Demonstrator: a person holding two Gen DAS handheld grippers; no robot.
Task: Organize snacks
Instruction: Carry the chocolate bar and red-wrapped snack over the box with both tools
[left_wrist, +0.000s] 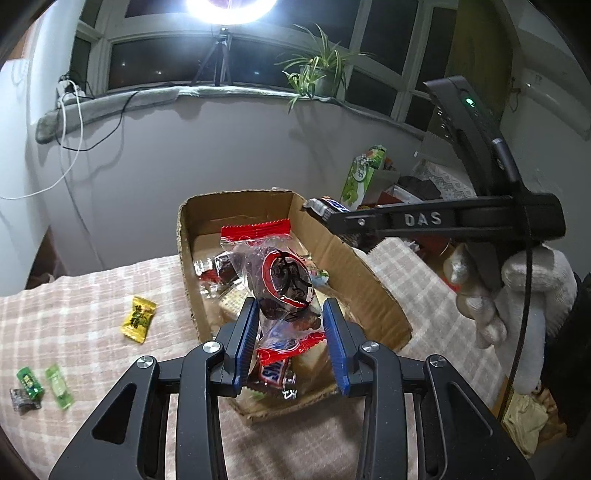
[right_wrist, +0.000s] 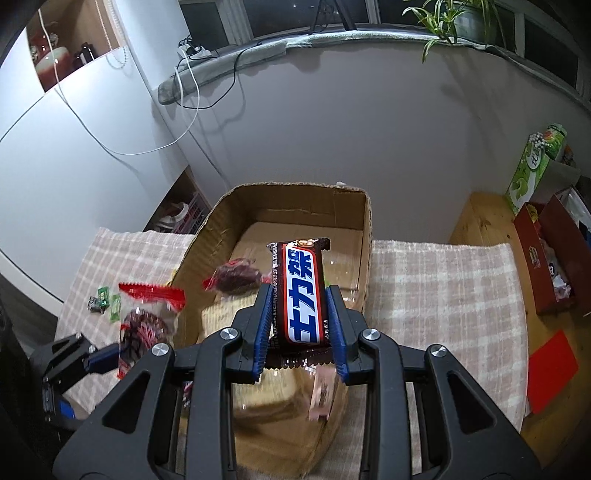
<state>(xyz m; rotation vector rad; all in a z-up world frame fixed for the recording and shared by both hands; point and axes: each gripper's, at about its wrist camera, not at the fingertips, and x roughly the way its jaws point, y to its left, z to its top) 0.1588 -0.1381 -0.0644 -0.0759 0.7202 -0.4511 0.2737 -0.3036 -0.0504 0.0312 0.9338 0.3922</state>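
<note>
Clamped between the jaws of the right gripper (right_wrist: 300, 325), a chocolate bar (right_wrist: 301, 295) is held with its long axis running up the frame. At the frame's centre, a red-edged clear snack packet (left_wrist: 284, 288) is gripped upright by the left gripper (left_wrist: 291, 332). Both are held over a cardboard box (left_wrist: 373, 291) in which wrapped snacks are kept.

Matt corrugated cardboard box (right_wrist: 295, 199), glossy wrappers
</note>
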